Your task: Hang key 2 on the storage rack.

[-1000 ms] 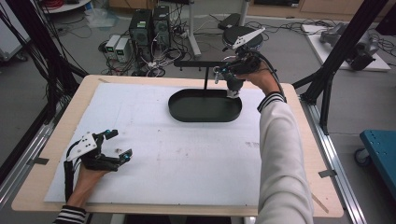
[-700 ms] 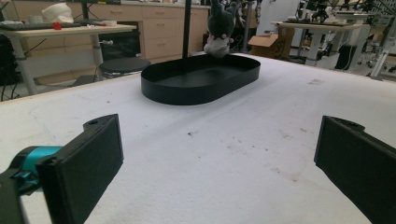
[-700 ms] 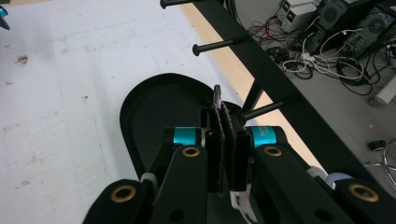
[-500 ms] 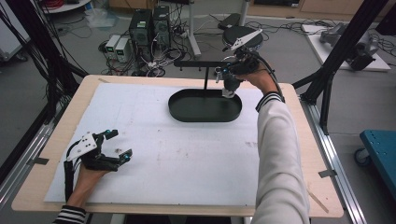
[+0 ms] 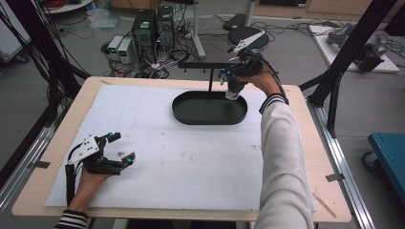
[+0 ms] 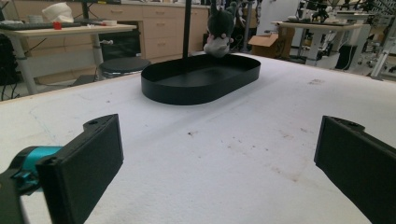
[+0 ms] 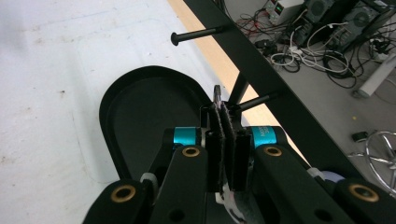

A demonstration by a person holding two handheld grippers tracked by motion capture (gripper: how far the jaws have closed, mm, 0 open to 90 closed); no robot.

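Overhead, a wooden table (image 5: 310, 157) covered by a white sheet (image 5: 191, 162) is seen, with a black oval tray (image 5: 191, 112) placed toward its far side. A black stand rises from the tray: a thin post (image 5: 210, 81) carrying a horizontal bar (image 5: 200, 64), from which short pegs (image 7: 196, 35) stick out.

The right gripper (image 5: 232, 88) is held by the person's right hand (image 5: 260, 78) above the far right end of the tray, just below the bar. Its jaws are pressed together on a thin ring or loop (image 7: 217, 95), which is seen close to one peg in the right gripper view; whether the ring touches the peg cannot be told. A small grey-and-white plush toy (image 6: 218, 28) is seen hanging under this gripper in the left gripper view, above the tray's far rim and apart from the tray floor.

The left gripper (image 5: 122, 148) is rested on the sheet at the near left of the table, held by the left hand (image 5: 88, 179), well apart from the tray. Its jaws are spread wide with nothing between them, only the stained sheet being seen there.
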